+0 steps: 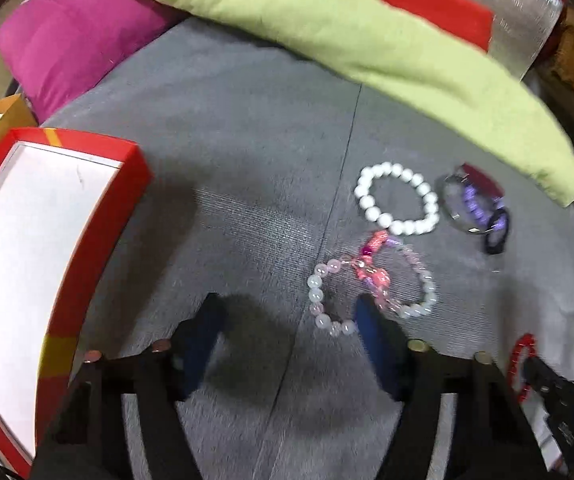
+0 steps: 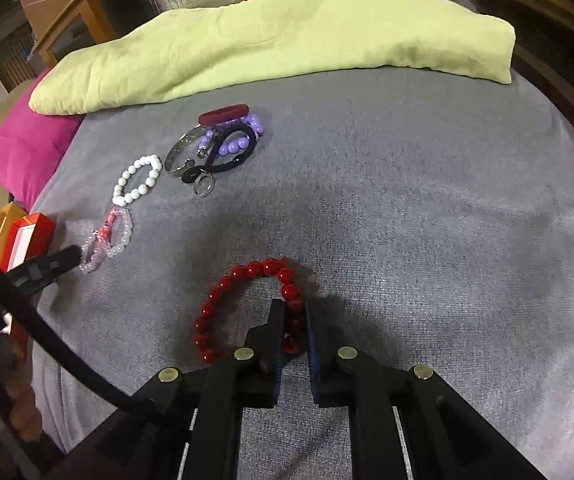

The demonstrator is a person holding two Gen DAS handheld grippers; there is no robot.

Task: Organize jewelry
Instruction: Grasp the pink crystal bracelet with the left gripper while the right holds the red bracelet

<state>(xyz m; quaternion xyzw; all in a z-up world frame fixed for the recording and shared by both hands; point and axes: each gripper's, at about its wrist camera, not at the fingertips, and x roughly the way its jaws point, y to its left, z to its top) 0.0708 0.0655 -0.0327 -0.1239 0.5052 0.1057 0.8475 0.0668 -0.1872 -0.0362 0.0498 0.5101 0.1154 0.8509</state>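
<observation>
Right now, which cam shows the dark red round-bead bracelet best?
Right wrist view. The dark red round-bead bracelet sits centre frame, nearly its whole loop visible, the right gripper shut on its beads. The left wrist view catches only a blurred red arc at its right edge.

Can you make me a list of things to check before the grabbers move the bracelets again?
1. Right gripper has the red bead bracelet pinched: ok, its fingers are shut on the beads.
2. Left gripper lined up on the pale pink bracelet: ok, open, one finger at the loop's edge, no pinch yet.
3. Red box open and ready: ok, its white inside shows bare.
4. White bead bracelet free to pick later: ok, it lies alone.
5. Pile with purple beads untangled: not ok, several pieces overlap.
6. Red bracelet lifted off the grey cloth: cannot tell.
</observation>
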